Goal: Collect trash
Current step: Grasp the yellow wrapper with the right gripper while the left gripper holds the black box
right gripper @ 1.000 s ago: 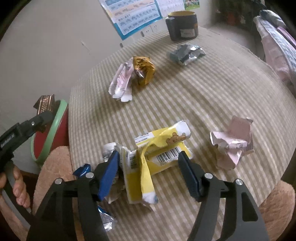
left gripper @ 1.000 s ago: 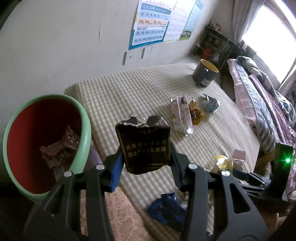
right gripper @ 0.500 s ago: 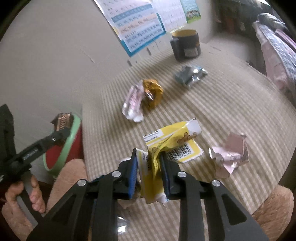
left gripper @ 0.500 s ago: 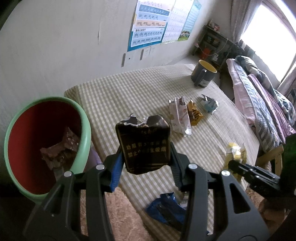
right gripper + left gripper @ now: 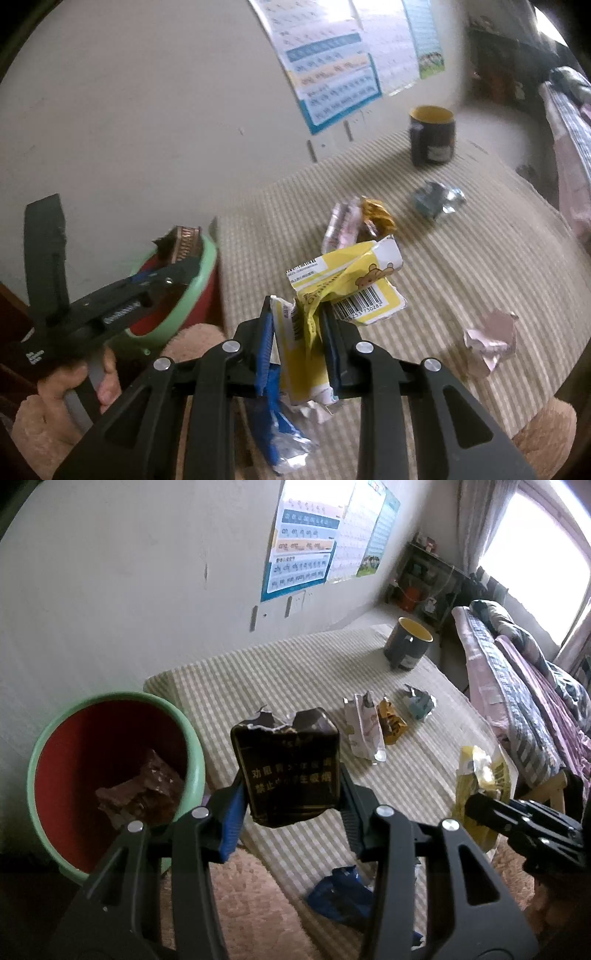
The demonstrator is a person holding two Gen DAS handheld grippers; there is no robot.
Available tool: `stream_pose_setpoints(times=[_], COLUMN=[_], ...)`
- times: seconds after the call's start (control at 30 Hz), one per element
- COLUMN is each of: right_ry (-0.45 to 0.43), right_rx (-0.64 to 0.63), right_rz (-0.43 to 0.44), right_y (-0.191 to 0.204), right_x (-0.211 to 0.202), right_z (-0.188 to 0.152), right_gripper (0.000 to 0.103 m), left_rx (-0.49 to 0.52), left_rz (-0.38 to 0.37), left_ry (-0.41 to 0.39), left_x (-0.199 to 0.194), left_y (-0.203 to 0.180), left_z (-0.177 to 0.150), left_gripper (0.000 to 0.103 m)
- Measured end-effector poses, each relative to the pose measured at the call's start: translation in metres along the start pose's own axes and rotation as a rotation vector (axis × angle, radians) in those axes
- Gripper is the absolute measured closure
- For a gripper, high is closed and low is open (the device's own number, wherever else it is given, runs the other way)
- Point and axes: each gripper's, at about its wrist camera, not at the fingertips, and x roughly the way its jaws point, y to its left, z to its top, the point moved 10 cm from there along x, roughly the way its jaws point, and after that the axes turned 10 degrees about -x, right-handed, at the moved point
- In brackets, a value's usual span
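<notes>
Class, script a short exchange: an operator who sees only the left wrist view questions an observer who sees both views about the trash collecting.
Operator: Does the right tool really grip the yellow wrapper?
Observer: Yes; its jaws have just closed, and both pads press the wrapper.
Operator: Is any trash hidden from me?
Observer: A crumpled pink wrapper lies alone on the striped tablecloth.
Operator: What is my black packet like on its far side?
Observer: Copper-coloured, with stripes.

Yellow wrapper [image 5: 343, 288], green-rimmed red bin [image 5: 110, 775], beige checked tablecloth [image 5: 295, 672]
</notes>
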Motion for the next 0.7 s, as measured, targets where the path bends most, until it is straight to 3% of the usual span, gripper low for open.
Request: stream_pose_setpoints(times=[0.7], right_ry=[0.062], right_rx=[-0.073], right_rz=[0.005], right_y=[0.030], right_x=[0.020], right_z=[-0.006], right_gripper=[0.079], left_rx=[-0.079], left_rz=[-0.018], left_ry=[0.017], left_x=[0.002], left_y=[0.032], left_z=[-0.005], left_gripper=[0.060])
